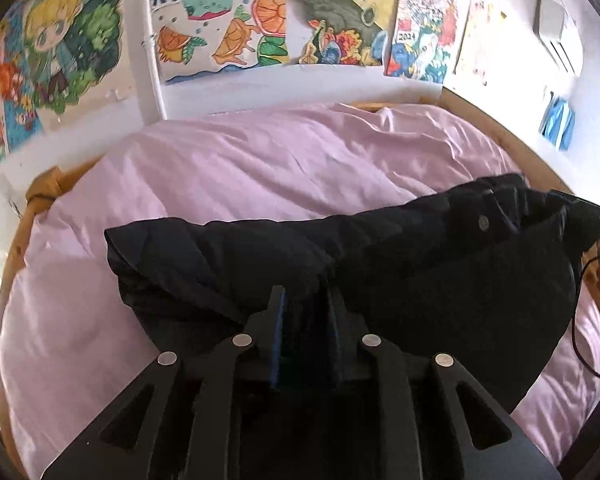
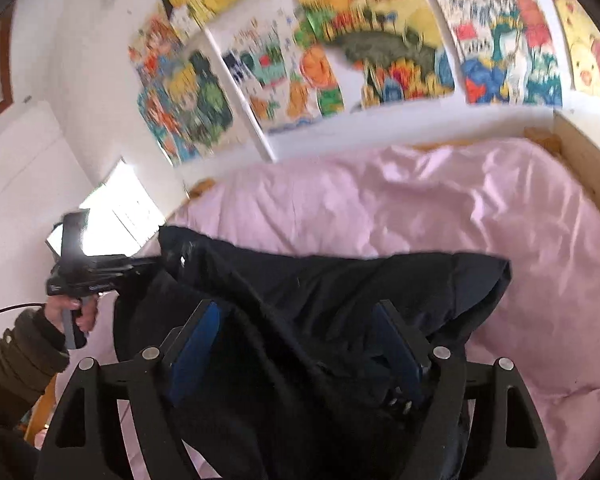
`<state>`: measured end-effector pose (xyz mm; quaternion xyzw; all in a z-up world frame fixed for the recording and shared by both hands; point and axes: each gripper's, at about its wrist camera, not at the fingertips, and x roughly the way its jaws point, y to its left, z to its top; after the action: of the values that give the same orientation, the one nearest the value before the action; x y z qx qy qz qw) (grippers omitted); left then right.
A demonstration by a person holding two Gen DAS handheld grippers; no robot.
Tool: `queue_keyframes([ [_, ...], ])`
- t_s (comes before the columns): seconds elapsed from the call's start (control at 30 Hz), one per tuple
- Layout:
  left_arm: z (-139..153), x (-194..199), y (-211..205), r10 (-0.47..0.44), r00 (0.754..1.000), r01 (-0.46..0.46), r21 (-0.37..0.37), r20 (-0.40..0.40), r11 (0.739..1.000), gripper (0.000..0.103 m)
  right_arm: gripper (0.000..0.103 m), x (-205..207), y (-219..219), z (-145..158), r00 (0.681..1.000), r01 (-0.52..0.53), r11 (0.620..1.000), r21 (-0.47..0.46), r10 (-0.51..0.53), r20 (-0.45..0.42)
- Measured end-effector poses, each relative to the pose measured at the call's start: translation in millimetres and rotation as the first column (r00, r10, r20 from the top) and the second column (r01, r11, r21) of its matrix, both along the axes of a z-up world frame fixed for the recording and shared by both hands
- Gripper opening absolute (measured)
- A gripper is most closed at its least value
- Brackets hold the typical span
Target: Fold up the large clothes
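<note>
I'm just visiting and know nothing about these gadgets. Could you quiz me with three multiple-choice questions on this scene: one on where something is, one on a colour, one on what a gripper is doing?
1. Where does the dark garment lie?
A. On the bed
B. On a chair
C. On the floor

2. What colour is the bedsheet?
A. Green
B. Pale pink
C. Grey

3. How do the two grippers stand?
A. Both wide open
B. Left shut on cloth, right open
C. Both put away

Answers:
1. A: the garment spreads across the bed, with its wooden frame around it.
2. B: the sheet shows pale pink in both views.
3. B: the left gripper has its fingers close together with dark cloth pinched between them, while the right gripper has its fingers spread wide over the garment.
</note>
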<state>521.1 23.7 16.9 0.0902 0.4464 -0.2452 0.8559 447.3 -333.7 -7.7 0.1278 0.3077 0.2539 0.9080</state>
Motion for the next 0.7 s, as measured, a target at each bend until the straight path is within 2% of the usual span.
queue_keyframes([
  [0.03,0.6,1.3,-0.2,0.015,1.000,-0.015,0.004,0.004,1.000,0.019,0.087,-6.3,-3.0,4.0,0.999,0.024,1.000,-0.018,-0.024,0.031],
  [0.07,0.3,3.8,1.0,0.032,0.999,-0.032,0.005,0.002,0.999,0.019,0.090,-7.5,-4.5,6.8,0.998,0.044,0.999,-0.031,-0.043,0.048],
  [0.17,-3.9,9.5,3.9,0.061,0.998,-0.061,-0.008,-0.021,0.998,0.019,0.093,-15.9,-26.1,14.8,0.992,0.108,0.994,-0.001,-0.107,0.074],
  [0.27,-7.5,8.2,1.6,0.077,0.997,-0.077,-0.001,0.002,0.997,0.019,0.097,-26.1,-49.2,16.4,0.982,0.176,0.984,0.029,-0.177,0.063],
  [0.37,-10.8,7.3,-1.9,0.098,0.994,-0.098,0.008,0.039,0.995,0.019,0.101,-37.9,-59.5,10.0,0.991,0.122,0.992,0.022,-0.123,0.054],
  [0.43,-12.2,7.3,-2.2,0.109,0.992,-0.109,0.007,0.061,0.994,0.019,0.102,-39.2,-55.7,3.3,0.995,0.089,0.996,-0.015,-0.088,0.043],
  [0.5,-12.0,8.1,0.5,0.120,0.991,-0.119,-0.018,0.067,0.993,0.019,0.102,-36.9,-48.3,-4.0,0.994,0.101,0.993,-0.052,-0.098,0.055],
  [0.57,-7.2,7.3,8.9,0.119,0.991,-0.114,-0.075,0.058,0.991,0.019,0.100,-31.1,-44.9,-9.2,0.991,0.120,0.992,-0.033,-0.118,0.062],
  [0.6,-3.8,6.3,13.9,0.114,0.992,-0.108,-0.102,0.053,0.989,0.020,0.088,-27.1,-44.9,-10.5,0.990,0.125,0.992,-0.008,-0.124,0.062],
  [0.63,1.3,3.9,22.1,0.108,0.993,-0.100,-0.139,0.048,0.985,0.026,0.068,-24.0,-46.2,-11.8,0.990,0.124,0.992,0.016,-0.125,0.059],
  [0.67,6.8,2.1,27.6,0.103,0.994,-0.094,-0.162,0.044,0.982,0.040,0.060,-19.4,-47.9,-13.3,0.991,0.125,0.991,0.042,-0.127,0.050],
  [0.7,13.3,-0.9,34.5,0.101,0.994,-0.090,-0.188,0.051,0.978,0.049,0.047,-16.1,-48.6,-14.3,0.989,0.136,0.989,0.050,-0.138,0.044],
])
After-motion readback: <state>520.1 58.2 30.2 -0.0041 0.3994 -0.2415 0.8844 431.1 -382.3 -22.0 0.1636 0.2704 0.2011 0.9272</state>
